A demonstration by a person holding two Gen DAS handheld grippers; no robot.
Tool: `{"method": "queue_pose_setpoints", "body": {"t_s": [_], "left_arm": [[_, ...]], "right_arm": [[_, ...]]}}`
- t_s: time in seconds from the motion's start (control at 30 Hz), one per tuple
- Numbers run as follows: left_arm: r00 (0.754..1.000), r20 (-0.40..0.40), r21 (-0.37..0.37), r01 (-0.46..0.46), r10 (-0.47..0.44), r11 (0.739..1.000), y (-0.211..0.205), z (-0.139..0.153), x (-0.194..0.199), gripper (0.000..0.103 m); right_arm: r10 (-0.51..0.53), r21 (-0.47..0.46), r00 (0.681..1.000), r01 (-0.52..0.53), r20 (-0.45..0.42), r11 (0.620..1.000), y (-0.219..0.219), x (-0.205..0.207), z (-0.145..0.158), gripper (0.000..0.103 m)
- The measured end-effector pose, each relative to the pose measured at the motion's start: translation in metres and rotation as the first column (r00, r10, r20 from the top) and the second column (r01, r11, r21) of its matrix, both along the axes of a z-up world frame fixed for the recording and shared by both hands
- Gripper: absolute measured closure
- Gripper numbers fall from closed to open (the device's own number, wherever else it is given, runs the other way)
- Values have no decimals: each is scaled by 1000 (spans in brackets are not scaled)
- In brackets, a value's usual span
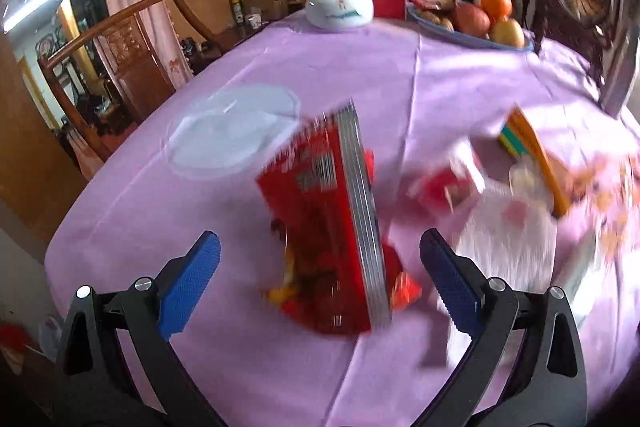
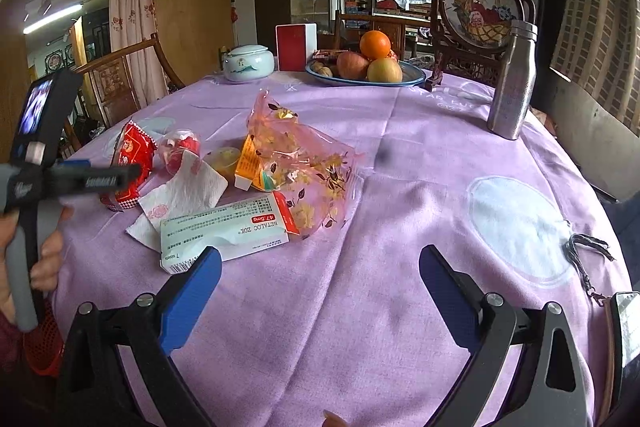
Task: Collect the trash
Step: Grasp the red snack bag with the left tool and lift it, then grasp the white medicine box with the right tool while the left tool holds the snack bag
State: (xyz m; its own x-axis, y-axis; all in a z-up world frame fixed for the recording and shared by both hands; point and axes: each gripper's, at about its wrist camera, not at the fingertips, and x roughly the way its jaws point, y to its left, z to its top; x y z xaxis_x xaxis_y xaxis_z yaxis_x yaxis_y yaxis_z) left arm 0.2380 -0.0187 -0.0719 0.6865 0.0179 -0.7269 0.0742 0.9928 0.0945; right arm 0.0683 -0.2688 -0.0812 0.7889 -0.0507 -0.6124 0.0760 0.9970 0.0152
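Right gripper (image 2: 320,275): nearest the lens, released, blue pads spread wide with bare lilac cloth between them; it hovers low over the worktop (image 2: 400,187), aimed across it, grasping nothing.
Left gripper (image 1: 320,259): also released, jaws wide apart, tilted down over the red snack packet (image 1: 320,227), which lies between the fingers but touches neither as far as I can see; this view is motion-blurred.
Hand (image 2: 44,251): seen from the right wrist view at the left edge, fingers wrapped round the grey handle of the left gripper, held level above the worktop's left side.
Trash pile: gathered left of centre on the worktop. The red snack packet is at the far left, a crumpled tissue (image 2: 184,195) just beside it, a white medicine box (image 2: 224,231) lying flat at the front, overlapping the tissue's edge, and a pink flowered plastic bag (image 2: 304,163) behind the box with an orange carton inside it.
Fruit plate (image 2: 412,77): at the far edge, well apart from the trash.
Steel bottle (image 2: 512,83): upright on the right side.
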Motion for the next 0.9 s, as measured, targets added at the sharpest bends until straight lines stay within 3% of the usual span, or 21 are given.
{"method": "queue_pose_setpoints", "body": {"t_s": [0.1,0.23,0.5,0.7,0.8,0.9], "left_arm": [[996,-85,-7,-15,15,1000,3,-12,17,7],[974,-224,-64,-51,35,997,13,-28,34,6],[974,-218,-57,-71,57,996,13,-28,33,6],[974,-219,-56,-70,56,996,12,-28,34,5],[974,-219,-56,-70,56,996,13,-28,34,5],[974,-219,-56,-70,56,996,13,-28,34,5]], "right_arm": [[1,1,1000,-1,-6,1000,0,1,0,6],[6,-6,1000,-7,-15,1000,2,4,-1,6],[-10,-54,998,7,-56,999,11,9,-3,6],[96,-24,990,-99,-99,995,56,28,3,6],[164,-88,974,-179,-156,980,92,51,1,6],[124,-181,972,-160,-197,970,109,73,-10,6]]}}
